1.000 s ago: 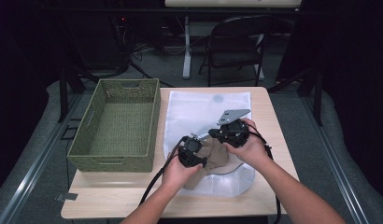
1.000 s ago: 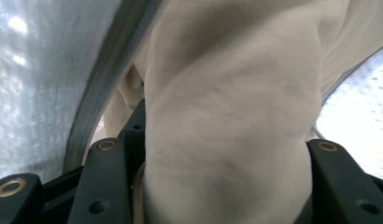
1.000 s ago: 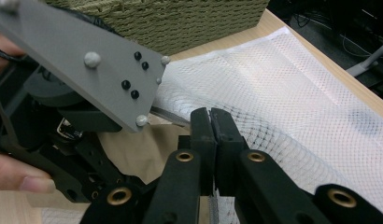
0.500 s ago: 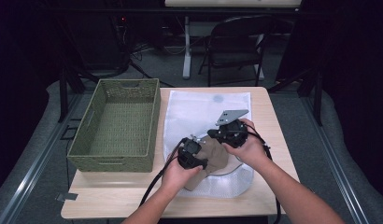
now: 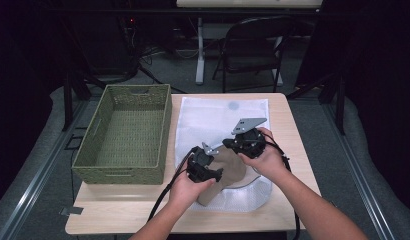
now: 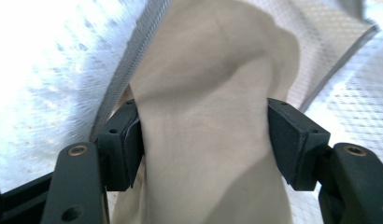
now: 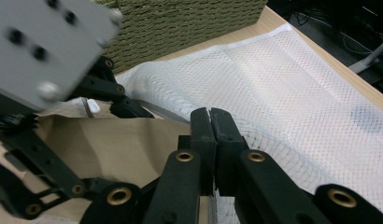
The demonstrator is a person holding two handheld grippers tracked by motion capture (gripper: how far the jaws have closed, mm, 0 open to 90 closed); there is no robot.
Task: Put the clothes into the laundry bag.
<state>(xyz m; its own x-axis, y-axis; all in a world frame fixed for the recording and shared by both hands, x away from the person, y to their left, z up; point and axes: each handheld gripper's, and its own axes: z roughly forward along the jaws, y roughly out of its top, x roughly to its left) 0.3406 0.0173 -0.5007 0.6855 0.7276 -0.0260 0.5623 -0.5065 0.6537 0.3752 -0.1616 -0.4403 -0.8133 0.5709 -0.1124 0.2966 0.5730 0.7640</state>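
Observation:
A white mesh bag (image 5: 223, 117) lies flat on the table, its near end opened. A tan cloth (image 5: 228, 170) sits in that opening. My left gripper (image 5: 213, 172) has the cloth (image 6: 203, 116) bunched between its jaws; they have just been opening, and both pads still touch it. Just behind it, my right gripper (image 5: 239, 145) is shut on the bag's raised mesh edge. In the right gripper view its jaws (image 7: 210, 116) meet pad to pad, with mesh (image 7: 297, 93) stretching away and the cloth (image 7: 119, 144) to the left.
A woven green basket (image 5: 120, 175) stands at the table's left, also behind the bag (image 7: 180, 18). Bare wooden tabletop (image 5: 288, 130) shows to the right of the bag. A folding chair (image 5: 253, 50) stands beyond the table's far edge.
My left gripper has shifted a little along the cloth and lifted slightly. The right gripper and the bag's held edge have stayed put.

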